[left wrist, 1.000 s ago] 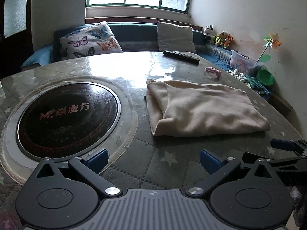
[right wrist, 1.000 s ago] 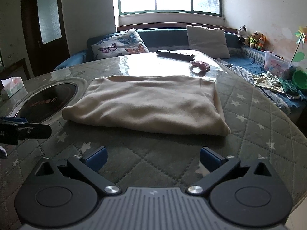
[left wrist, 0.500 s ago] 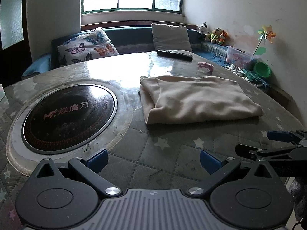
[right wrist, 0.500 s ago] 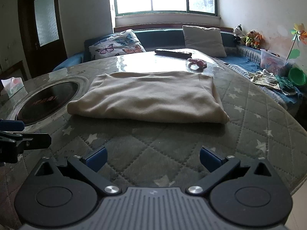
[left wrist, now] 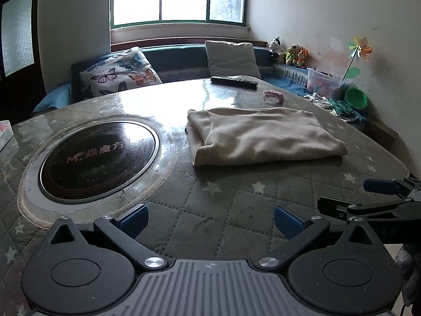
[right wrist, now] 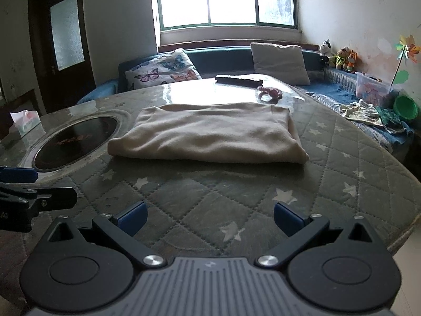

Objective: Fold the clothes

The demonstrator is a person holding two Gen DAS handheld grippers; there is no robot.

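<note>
A beige garment (left wrist: 263,135) lies folded into a flat rectangle on the quilted round table (left wrist: 231,205); it also shows in the right wrist view (right wrist: 210,134). My left gripper (left wrist: 210,220) is open and empty, hovering above the table's near edge, well short of the garment. My right gripper (right wrist: 209,217) is open and empty, also near the front edge, apart from the garment. The right gripper's blue fingertips (left wrist: 381,186) show at the right in the left wrist view; the left gripper's fingertips (right wrist: 18,175) show at the left in the right wrist view.
A black round cooktop (left wrist: 97,155) is set into the table left of the garment. A remote (left wrist: 234,82) and a pink object (left wrist: 273,96) lie at the far side. A tissue box (right wrist: 25,122) stands at the left. A sofa with cushions (left wrist: 118,75) runs behind.
Both grippers have pulled back toward the table's near edge, away from the folded garment. The garment has not moved.
</note>
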